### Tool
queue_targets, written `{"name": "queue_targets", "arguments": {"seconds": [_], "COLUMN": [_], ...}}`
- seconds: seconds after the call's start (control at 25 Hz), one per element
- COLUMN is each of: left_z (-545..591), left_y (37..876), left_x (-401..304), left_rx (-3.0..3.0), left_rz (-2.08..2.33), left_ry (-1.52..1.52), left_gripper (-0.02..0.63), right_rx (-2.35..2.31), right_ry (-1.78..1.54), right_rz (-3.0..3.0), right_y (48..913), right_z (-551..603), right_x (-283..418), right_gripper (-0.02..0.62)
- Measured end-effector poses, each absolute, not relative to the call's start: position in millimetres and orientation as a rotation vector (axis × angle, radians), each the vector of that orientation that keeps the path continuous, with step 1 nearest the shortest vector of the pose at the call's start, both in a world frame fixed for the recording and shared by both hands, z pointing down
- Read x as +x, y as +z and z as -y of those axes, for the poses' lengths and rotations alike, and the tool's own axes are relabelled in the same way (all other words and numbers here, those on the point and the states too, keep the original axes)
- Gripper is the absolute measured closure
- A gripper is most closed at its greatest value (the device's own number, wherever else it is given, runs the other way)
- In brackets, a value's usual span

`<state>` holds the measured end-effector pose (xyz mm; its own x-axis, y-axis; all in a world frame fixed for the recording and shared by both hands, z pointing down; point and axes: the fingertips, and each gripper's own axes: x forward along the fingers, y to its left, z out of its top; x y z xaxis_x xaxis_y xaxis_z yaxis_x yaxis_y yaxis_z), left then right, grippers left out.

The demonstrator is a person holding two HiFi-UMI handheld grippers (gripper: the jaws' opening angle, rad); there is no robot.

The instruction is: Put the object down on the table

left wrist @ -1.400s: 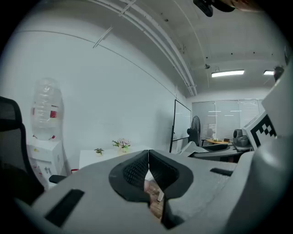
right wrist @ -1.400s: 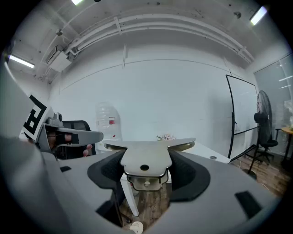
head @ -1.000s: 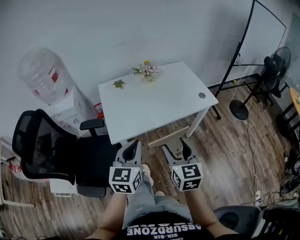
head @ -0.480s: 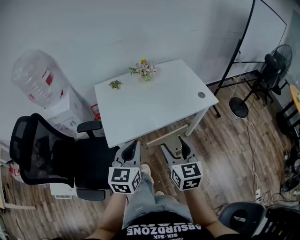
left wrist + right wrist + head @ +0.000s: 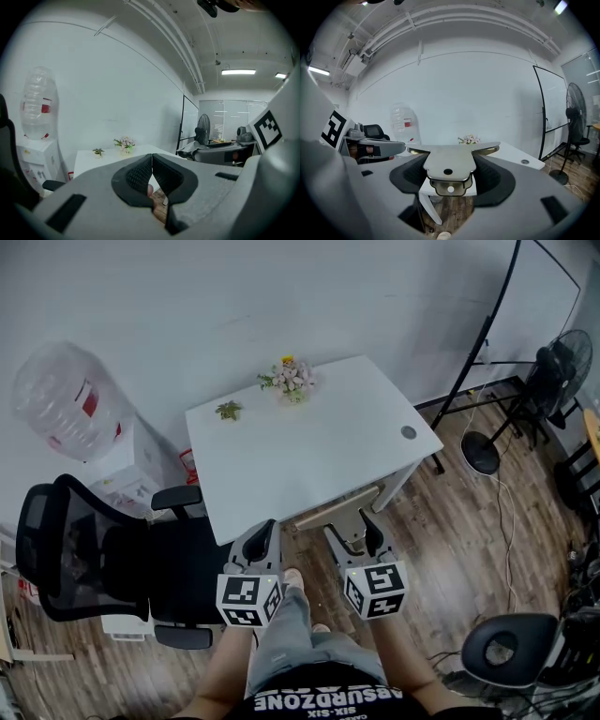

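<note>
A flat tan piece with a long bar across its top hangs in the air just short of the white table's near edge. My right gripper is shut on it. In the right gripper view the tan piece fills the space between the black pads, a hole through its middle, and the right gripper clamps its lower part. My left gripper is beside it, shut with nothing in it. In the left gripper view the left gripper has its pads pressed together.
A flower pot and a small green plant stand at the table's far edge. A black office chair and a water dispenser are at the left. A whiteboard stand, a fan and a black stool are at the right.
The head view has shifted a little, so the chair slid left and the stool came into view at the lower right. Both grippers keep the same pose and hold.
</note>
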<state>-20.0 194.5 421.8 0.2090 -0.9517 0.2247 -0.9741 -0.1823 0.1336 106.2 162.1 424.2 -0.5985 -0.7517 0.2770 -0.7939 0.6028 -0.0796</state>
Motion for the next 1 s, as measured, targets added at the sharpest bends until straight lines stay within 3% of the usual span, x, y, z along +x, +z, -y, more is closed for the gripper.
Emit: {"name": "queue_targets", "arguments": {"seconds": [1.0], "left_z": [-65.7], "left_y": [428.0], "left_x": [-69.9], "left_rx": [2.221], "left_rz": [1.803], "left_ry": [0.115], "left_gripper": [0.598], "right_rx": [1.324], "right_ry": [0.294], "right_rz": [2.592], "right_y": [416.7], "right_z": [-28.1], "right_x": [64.2], "right_gripper": [0.307]}}
